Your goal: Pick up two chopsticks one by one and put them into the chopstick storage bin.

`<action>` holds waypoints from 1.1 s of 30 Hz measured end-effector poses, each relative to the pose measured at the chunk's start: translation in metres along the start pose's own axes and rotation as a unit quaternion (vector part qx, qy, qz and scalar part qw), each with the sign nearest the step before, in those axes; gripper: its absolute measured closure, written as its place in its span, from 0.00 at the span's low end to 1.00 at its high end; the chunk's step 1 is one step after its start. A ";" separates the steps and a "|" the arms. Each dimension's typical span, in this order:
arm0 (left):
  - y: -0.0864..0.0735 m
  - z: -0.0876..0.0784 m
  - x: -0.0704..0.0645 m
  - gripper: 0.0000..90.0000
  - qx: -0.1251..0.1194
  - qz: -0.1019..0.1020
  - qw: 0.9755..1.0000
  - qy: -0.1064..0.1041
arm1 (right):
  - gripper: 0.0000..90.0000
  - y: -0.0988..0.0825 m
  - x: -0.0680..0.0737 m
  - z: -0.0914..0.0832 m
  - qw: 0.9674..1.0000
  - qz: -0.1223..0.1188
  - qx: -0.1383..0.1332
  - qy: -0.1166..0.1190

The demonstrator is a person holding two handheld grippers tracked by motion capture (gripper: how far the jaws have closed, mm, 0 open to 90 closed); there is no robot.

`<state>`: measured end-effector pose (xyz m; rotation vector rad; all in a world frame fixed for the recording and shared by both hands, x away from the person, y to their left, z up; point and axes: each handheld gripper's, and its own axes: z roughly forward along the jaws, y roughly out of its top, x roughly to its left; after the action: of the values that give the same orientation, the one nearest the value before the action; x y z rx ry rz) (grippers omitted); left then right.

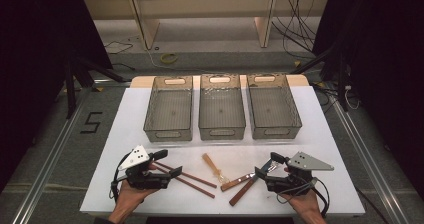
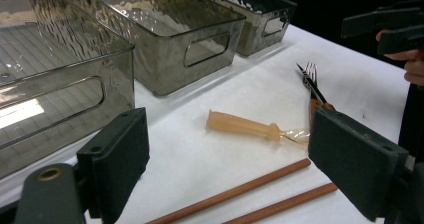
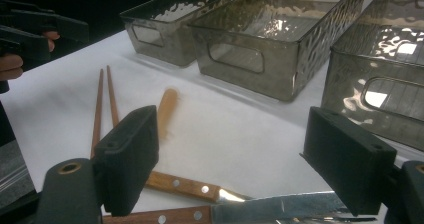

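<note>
Two brown chopsticks [image 1: 195, 179] [image 2: 235, 191] [image 3: 97, 109] lie side by side on the white table, just right of my left gripper [image 1: 169, 163] [image 2: 237, 154], which stands open with nothing between its jaws. An amber plastic-handled utensil [image 1: 211, 164] [image 2: 240, 125] [image 3: 167, 109] lies at the middle. A wooden-handled fork [image 1: 237, 181] [image 2: 312, 81] and a wooden-handled knife [image 1: 241, 192] [image 3: 165, 216] lie just left of my right gripper [image 1: 267, 166] [image 3: 240, 159], which is open too and holds nothing. Both grippers rest low near the front edge, pointing inward.
Three smoky see-through bins stand in a row behind the utensils: left [image 1: 168, 133], middle [image 1: 222, 132], right [image 1: 275, 130]. Nothing lies in them. A bare strip of white table runs between bins and utensils. Dark floor, frame rails and cables surround the table.
</note>
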<state>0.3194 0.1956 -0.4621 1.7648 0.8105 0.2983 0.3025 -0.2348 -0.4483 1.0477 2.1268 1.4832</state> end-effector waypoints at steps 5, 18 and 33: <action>0.005 0.003 -0.001 0.18 0.035 0.011 0.999 -0.006 | 0.26 0.000 0.000 0.001 1.000 0.000 0.004 0.004; 0.032 0.013 -0.005 0.19 0.167 0.074 0.983 -0.036 | 0.26 0.000 -0.001 0.004 1.000 0.003 0.014 0.018; 0.038 0.037 -0.014 0.36 0.302 0.199 0.928 -0.090 | 0.27 0.000 -0.001 0.006 0.999 0.004 0.022 0.026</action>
<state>0.3445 0.1536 -0.4379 2.5033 0.4204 0.1507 0.3072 -0.2318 -0.4506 1.0452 2.2027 1.4882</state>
